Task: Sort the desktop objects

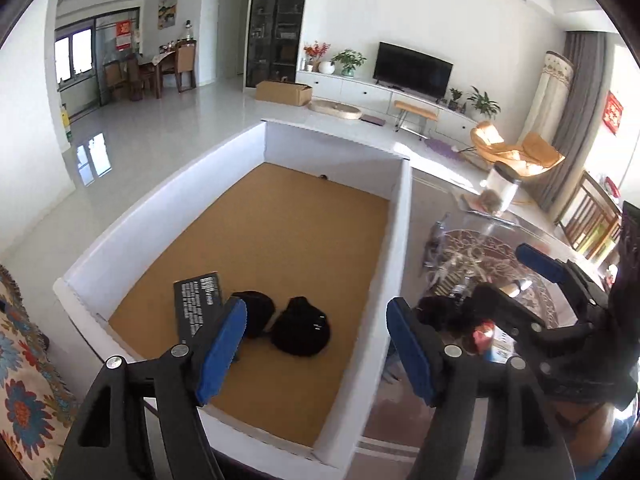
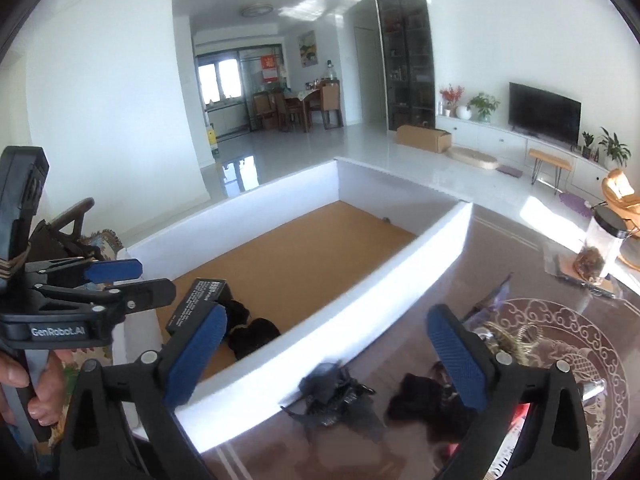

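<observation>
A white-walled box (image 1: 402, 216) with a brown cork floor stands on the glass table. Inside it lie a black labelled box (image 1: 198, 306) and two black fabric lumps (image 1: 301, 327). My left gripper (image 1: 316, 348) is open and empty, hovering over the box's near right corner. My right gripper (image 2: 324, 356) is open and empty, just right of the box wall (image 2: 360, 292), above a dark grey crumpled item (image 2: 332, 396) and a black fuzzy item (image 2: 424, 400) on the table. The right gripper also shows in the left wrist view (image 1: 536, 276).
A clear jar with a black lid (image 2: 604, 244) stands at the table's far right. Small clutter (image 2: 496, 332) lies on the patterned glass table (image 2: 560, 320). A floral cloth (image 1: 24, 360) is at the left. The living-room floor lies beyond the box.
</observation>
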`<control>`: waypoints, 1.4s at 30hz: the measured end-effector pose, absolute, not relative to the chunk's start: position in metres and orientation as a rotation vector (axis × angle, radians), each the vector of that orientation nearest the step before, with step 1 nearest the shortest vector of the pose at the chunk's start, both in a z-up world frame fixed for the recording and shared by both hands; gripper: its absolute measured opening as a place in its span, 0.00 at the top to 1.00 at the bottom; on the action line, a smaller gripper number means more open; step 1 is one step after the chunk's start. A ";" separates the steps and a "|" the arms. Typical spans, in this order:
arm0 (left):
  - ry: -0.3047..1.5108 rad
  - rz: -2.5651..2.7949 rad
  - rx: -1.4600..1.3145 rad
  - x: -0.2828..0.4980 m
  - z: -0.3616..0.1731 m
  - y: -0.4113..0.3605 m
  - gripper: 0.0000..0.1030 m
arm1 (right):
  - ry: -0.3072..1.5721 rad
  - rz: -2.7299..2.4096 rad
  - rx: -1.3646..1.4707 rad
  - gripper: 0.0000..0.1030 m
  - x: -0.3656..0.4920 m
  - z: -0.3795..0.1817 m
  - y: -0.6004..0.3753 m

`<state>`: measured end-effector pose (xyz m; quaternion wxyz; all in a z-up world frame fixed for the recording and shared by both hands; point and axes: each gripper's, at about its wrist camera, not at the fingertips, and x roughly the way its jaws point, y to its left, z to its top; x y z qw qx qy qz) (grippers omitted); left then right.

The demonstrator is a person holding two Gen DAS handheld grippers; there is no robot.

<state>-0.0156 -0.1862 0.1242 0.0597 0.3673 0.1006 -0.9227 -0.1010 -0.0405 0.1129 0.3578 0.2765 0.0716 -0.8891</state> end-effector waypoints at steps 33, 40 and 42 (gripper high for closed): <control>-0.037 -2.840 1.458 -0.133 -0.034 -0.006 0.00 | 0.166 -2.617 1.362 0.00 -0.070 -0.033 0.197; -0.038 -2.840 1.458 -0.135 -0.034 -0.007 0.00 | 0.166 -2.617 1.361 0.00 -0.070 -0.033 0.197; -0.038 -2.840 1.458 -0.136 -0.035 -0.006 0.00 | 0.166 -2.617 1.361 0.00 -0.070 -0.033 0.197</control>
